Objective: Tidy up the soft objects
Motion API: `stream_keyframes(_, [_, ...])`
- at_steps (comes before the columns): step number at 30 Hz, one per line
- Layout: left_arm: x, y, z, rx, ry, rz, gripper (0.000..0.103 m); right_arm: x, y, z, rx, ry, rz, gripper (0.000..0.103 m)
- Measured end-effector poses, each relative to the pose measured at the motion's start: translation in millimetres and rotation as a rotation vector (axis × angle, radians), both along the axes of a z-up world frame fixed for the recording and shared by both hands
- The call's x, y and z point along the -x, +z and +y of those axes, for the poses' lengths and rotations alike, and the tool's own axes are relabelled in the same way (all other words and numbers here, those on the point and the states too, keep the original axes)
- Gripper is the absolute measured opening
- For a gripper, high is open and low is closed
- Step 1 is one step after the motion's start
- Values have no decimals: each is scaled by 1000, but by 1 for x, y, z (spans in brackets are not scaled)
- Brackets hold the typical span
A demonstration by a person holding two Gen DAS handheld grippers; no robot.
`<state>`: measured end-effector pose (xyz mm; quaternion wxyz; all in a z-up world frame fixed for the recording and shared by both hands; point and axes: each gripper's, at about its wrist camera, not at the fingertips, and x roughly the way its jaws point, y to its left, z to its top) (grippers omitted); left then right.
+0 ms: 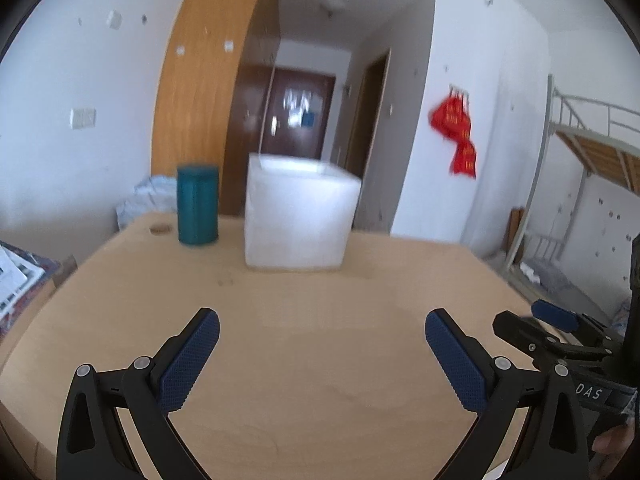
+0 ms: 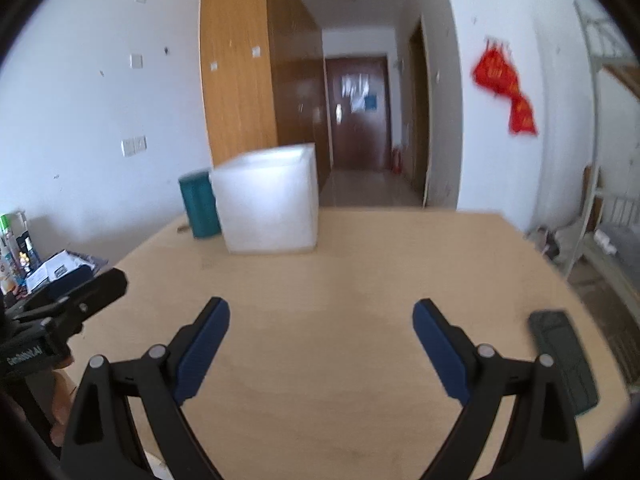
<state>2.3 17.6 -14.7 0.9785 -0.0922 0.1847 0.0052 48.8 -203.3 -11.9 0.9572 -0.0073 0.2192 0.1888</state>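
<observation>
Spread wide, both sets of tongs, nothing between the blue pads: left gripper (image 1: 322, 332) and right gripper (image 2: 321, 322), low over bare wooden table (image 1: 312, 360). Side by side, each one's black frame at the edge of the other's view. Dark flat pad (image 2: 563, 360) on the table near its right edge, just beside the right gripper. Farther back, well apart from both, translucent white box (image 1: 298, 216), contents not visible through blur. Teal canister (image 1: 198, 204) upright just left of it. Beyond, wooden wardrobe (image 1: 208, 92), dark door (image 2: 358, 116), red wall decoration (image 1: 456, 136), metal bunk frame (image 1: 592, 148).
</observation>
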Motion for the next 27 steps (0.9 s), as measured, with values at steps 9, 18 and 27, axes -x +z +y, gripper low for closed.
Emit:
stream_keyframes(9, [51, 34, -19, -74, 31, -222, 103, 47, 35, -16, -71, -28, -227, 99])
stream_keyframes(18, [84, 49, -30, -106, 37, -326, 103, 80, 49, -16, -88, -38, -384, 103])
stream_keyframes(27, [91, 51, -30, -122, 57, -347, 103, 73, 44, -12, -68, -50, -361, 103])
